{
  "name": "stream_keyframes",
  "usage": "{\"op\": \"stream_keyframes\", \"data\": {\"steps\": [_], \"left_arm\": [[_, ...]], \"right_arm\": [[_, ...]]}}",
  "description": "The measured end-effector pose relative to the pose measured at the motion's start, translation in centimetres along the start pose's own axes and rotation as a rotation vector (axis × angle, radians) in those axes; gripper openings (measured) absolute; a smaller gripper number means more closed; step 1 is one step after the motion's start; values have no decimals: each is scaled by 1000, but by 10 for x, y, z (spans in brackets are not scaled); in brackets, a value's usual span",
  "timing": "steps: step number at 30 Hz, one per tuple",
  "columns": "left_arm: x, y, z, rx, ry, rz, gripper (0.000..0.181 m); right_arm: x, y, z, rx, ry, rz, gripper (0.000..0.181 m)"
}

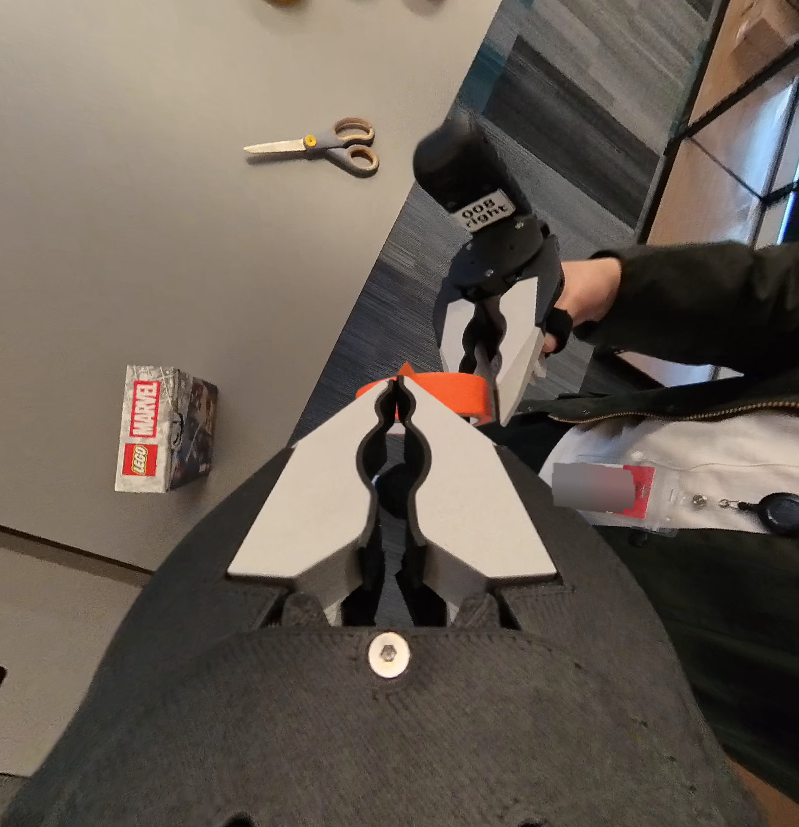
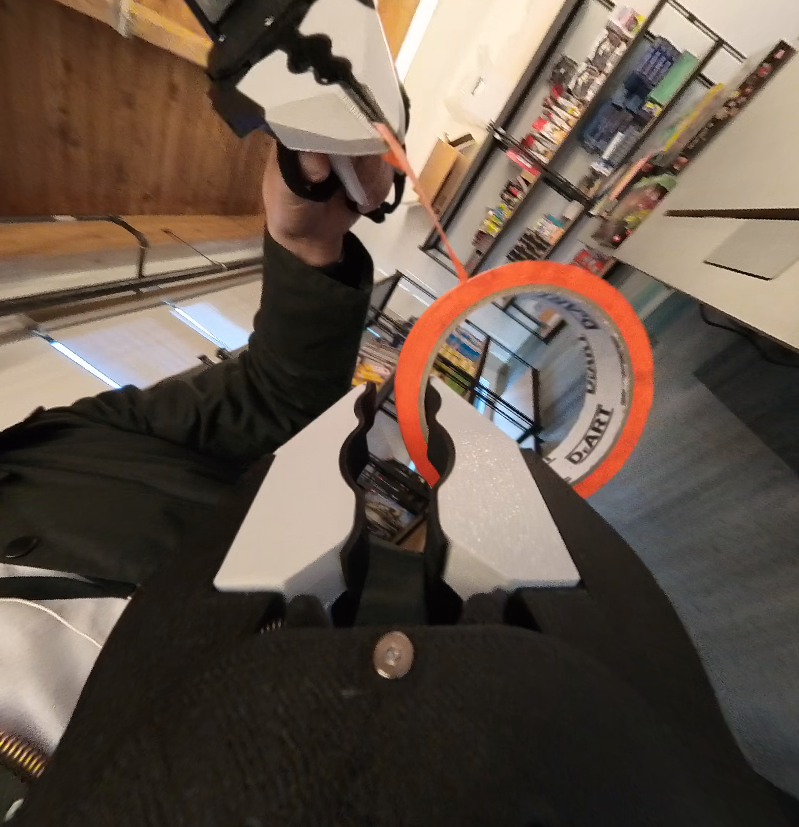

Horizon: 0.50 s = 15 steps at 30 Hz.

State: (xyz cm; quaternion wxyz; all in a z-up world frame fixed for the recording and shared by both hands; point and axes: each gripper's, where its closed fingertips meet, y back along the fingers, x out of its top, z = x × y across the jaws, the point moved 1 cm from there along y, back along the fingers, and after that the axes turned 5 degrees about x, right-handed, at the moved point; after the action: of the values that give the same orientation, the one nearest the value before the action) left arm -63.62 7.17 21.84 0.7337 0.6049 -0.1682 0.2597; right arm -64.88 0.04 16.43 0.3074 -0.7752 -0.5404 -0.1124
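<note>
Tape stretched between your two grippers, off the table edge.
Your right gripper point(image 2: 400, 394) clamps the roll point(image 2: 523, 380); your left gripper point(image 1: 397, 384) pinches its free strip point(image 2: 433, 219), running straight from the roll.

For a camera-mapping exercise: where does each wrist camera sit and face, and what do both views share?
Left wrist view: on left claw, facing grey tabletop, steel grey-handled scissors, printed cardboard box; right claw, right hand show.
Right wrist view: on right claw, facing stocked shelves; left claw, left hand show.
Shared: both claws, round orange tape roll.
</note>
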Motion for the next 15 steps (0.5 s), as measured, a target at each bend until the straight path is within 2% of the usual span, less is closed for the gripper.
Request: {"op": "stream_keyframes", "data": {"steps": [5,10,15], "left_arm": [[-23,-7,-25,-31,75,-50,0],[-68,-45,-71,-56,130,-155,0],[-95,-80,-126,-93,167,-190,0]], "right_arm": [[-9,-2,29,-11,-50,38,11],[-21,-3,78,-131,-213,-6,10],[-13,-12,125,-255,-348,64,10]]}}
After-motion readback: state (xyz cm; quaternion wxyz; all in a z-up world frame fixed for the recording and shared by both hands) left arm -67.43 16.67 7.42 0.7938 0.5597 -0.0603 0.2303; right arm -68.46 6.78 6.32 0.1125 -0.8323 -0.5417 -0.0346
